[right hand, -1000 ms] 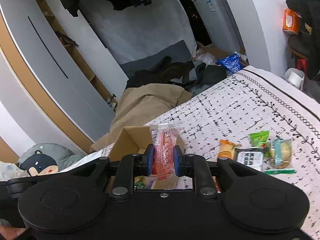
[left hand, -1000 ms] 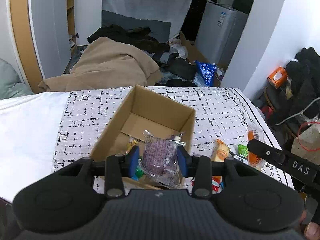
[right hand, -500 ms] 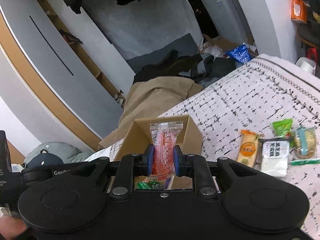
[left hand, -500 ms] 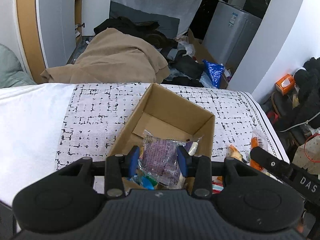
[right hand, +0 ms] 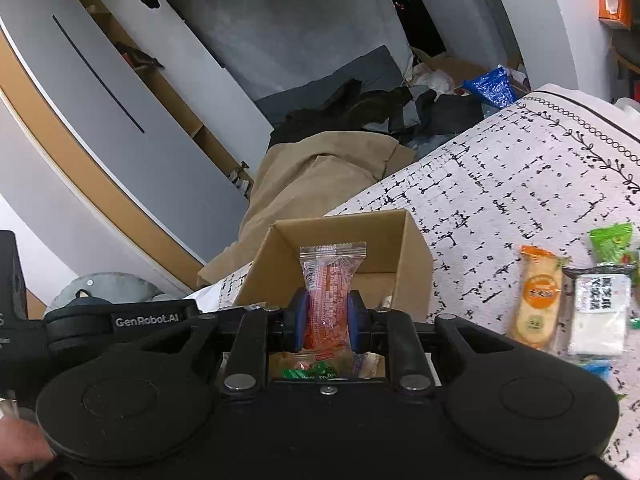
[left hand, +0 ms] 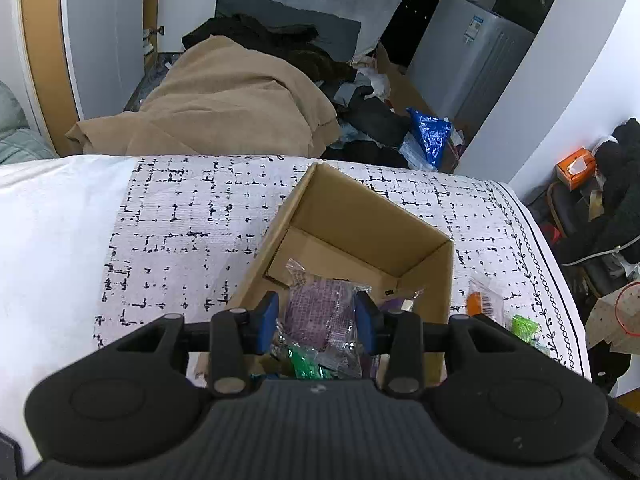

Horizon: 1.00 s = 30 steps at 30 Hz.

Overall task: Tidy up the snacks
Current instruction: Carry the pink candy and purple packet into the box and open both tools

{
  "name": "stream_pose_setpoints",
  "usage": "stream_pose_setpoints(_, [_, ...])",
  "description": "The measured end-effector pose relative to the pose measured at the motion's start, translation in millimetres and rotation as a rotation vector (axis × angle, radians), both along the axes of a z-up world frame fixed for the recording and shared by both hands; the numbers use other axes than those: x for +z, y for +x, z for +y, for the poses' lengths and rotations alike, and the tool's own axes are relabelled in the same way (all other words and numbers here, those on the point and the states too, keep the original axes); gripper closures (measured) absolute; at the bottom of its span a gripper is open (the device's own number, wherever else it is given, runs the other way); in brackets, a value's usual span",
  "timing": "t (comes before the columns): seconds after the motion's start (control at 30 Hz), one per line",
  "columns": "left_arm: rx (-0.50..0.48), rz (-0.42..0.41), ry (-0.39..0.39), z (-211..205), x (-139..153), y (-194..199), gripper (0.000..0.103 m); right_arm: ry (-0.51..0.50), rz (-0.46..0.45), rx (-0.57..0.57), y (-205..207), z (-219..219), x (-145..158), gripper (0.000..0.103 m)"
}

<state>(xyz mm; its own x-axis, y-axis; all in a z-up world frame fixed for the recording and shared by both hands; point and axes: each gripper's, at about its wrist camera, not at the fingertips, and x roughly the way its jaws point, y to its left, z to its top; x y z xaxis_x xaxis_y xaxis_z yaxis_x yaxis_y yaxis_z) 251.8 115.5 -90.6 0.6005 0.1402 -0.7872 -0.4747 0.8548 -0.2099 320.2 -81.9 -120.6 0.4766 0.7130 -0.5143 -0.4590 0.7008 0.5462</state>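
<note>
L gripper [left hand: 316,320]: my jaws clamped on a purple snack packet [left hand: 320,312]; clear wrapper w/ crinkled ends; low centre of the left wrist view; packet sits over the near end of the box opening
R gripper [right hand: 325,322]: my jaws pinched tight on a red snack packet [right hand: 330,284]; packet stands upright, top seal poking above the blue pads [right hand: 300,320]; centre of the right wrist view, in front of the box
Box [left hand: 360,216]: open cardboard box on the bench; centre-right of the left wrist view; far half of its floor bare, near end has a few wrappers incl. a green one [left hand: 306,362]; same box shows mid-frame in the right wrist view [right hand: 380,240]
Bench [left hand: 180,220]: cloth w/ black dash pattern; plain white strip at the left of the left wrist view
Loose snacks, right wrist view: orange-label packet [right hand: 538,296], white packet [right hand: 600,312] just beside it, green packet [right hand: 612,240] above them; all at the right edge, on the cloth, apart from the box
Loose snacks, left wrist view: orange packet [left hand: 480,304] and green packet [left hand: 526,326]; right of the box, lower right
Background: tan blanket [left hand: 224,108] heaped on the floor beyond the bench; blue bag [left hand: 430,132] upper right
Hand [right hand: 20,448]: part of a hand at the lower left corner of the right wrist view
</note>
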Motion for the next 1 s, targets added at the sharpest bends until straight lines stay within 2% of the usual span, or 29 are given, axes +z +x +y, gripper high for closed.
stream_pose_setpoints(0.13, [-0.006, 0.023, 0.011, 6, 2, 5, 0.06, 0.015, -0.005, 0.003, 1, 7, 1, 0.081])
stream_pose_setpoints(0.23, [-0.006, 0.041, 0.023, 10, 5, 6, 0.058, 0.033, -0.01, 0.019, -2, 10, 0, 0.073])
stream_pose_setpoints(0.3, [-0.009, 0.037, 0.025, 12, 8, 5, 0.055, 0.037, -0.016, 0.032, -5, 10, 1, 0.051])
stream_pose_setpoints(0.43, [0.008, 0.034, 0.031, 13, 14, 1, 0.042, 0.023, -0.037, 0.022, -12, 1, 12, 0.045])
stream_pose_setpoints(0.53, [0.025, 0.031, 0.037, 11, 17, -5, 0.033, 0.015, -0.048, -0.003, -14, -10, 19, 0.036])
stream_pose_setpoints(0.6, [0.034, 0.035, 0.045, 8, 19, -10, 0.028, -0.006, -0.056, -0.025, -16, -16, 23, 0.023])
stream_pose_setpoints(0.7, [0.035, 0.034, 0.055, 2, 22, -14, 0.025, -0.034, -0.064, -0.062, -20, -26, 30, 0.012])
stream_pose_setpoints(0.8, [0.029, 0.029, 0.074, -7, 25, -19, 0.018, -0.043, -0.07, -0.077, -22, -38, 36, 0.007])
stream_pose_setpoints(0.9, [0.039, 0.038, 0.076, -16, 26, -22, 0.017, -0.061, -0.087, -0.087, -26, -49, 42, 0.001])
stream_pose_setpoints(1.0, [0.033, 0.06, 0.067, -25, 26, -26, 0.016, -0.082, -0.094, -0.102, -29, -60, 44, 0.0])
